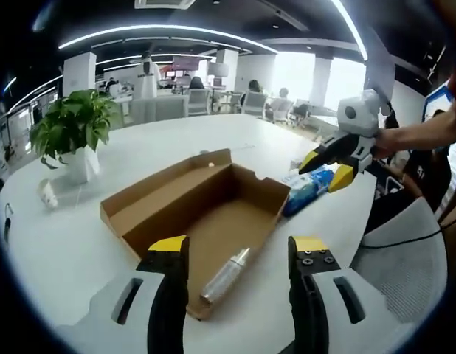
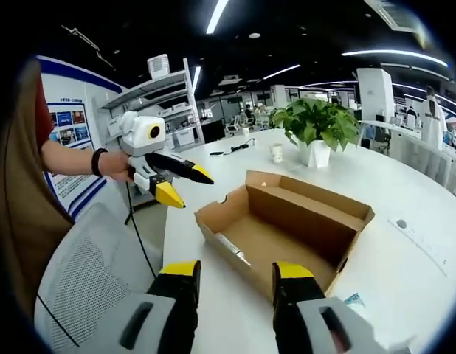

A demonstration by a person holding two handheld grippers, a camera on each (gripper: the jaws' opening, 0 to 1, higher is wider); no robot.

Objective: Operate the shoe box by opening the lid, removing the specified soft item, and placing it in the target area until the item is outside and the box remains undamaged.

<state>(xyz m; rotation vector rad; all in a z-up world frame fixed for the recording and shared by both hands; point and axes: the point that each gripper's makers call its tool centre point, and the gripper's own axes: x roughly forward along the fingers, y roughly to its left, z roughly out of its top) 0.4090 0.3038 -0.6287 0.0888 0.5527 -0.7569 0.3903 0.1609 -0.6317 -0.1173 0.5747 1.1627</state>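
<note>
- In the left gripper view, the left gripper [image 1: 239,254], with black jaws and yellow tips, rises at the near edge of the open brown cardboard shoe box [image 1: 195,214]; its jaws stand wide apart and hold nothing.
- Between those jaws, inside the box near its closest wall, lies a slim silvery bottle [image 1: 226,274] on its side.
- The box sits on a white round table [image 1: 80,236], its lid folded back flat behind the tray — nothing else can be made out within it.
- Just beside the box's right end, on the table, rests a soft blue-and-white plastic packet [image 1: 308,189] — outside the box.
- Over that packet hovers the right gripper [image 1: 330,166], held by a person's hand [image 1: 387,144]; its yellow-tipped jaws are parted, and whether they touch the packet cannot be told.
- In the right gripper view, the right gripper's [image 2: 235,271] own jaws are spread with nothing between them, the box [image 2: 287,221] just beyond.
- Well beyond the box stands a green leafy plant in a white pot [image 1: 73,136].
</note>
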